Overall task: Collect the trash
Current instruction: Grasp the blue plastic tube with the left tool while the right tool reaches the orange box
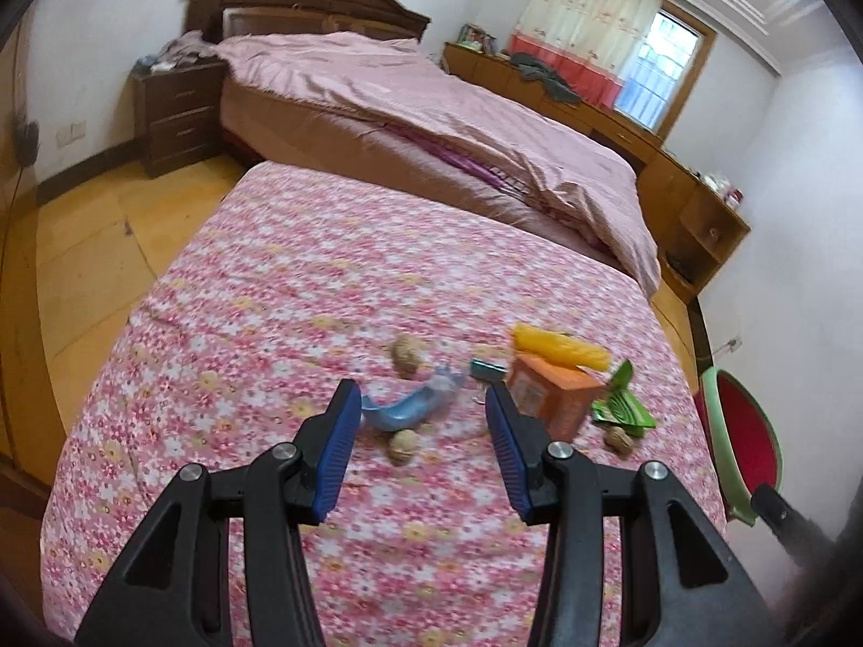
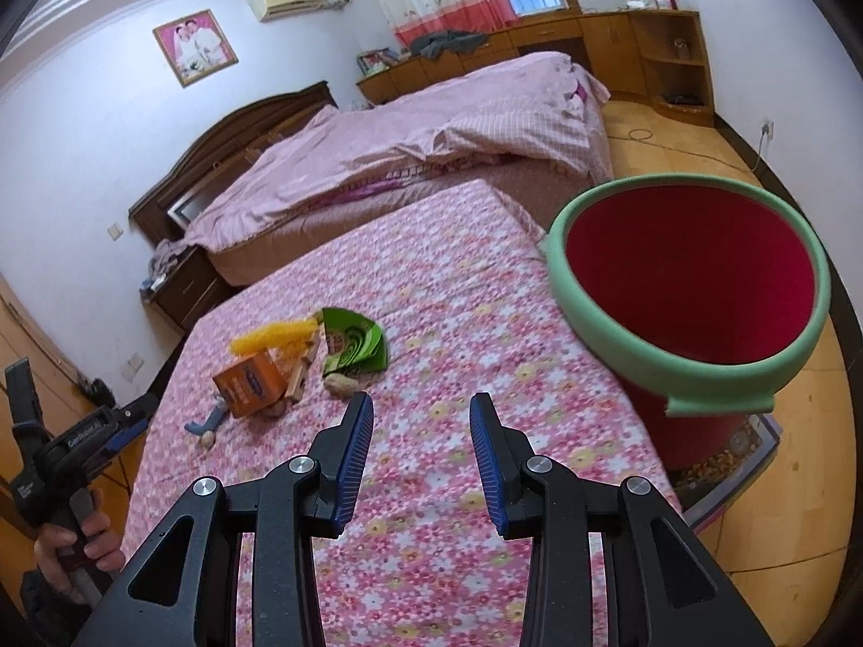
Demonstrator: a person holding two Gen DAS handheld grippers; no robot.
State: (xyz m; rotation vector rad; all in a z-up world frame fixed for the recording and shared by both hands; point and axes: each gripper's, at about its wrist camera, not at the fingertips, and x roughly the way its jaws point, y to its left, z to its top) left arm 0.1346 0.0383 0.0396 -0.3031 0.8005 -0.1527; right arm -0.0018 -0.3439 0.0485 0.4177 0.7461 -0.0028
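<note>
trash pile [image 1: 555,393] on floral cloth [image 1: 323,291], bin [image 2: 690,280] beside.

left gripper [image 1: 423,401] — black arms | blue ribbed pads [image 1: 340,453] (silver screws)

Scattered trash [image 1: 555,388] on floral cloth [image 2: 431,296]; upright red, green-rimmed bin [image 2: 690,280] just beside.
</note>
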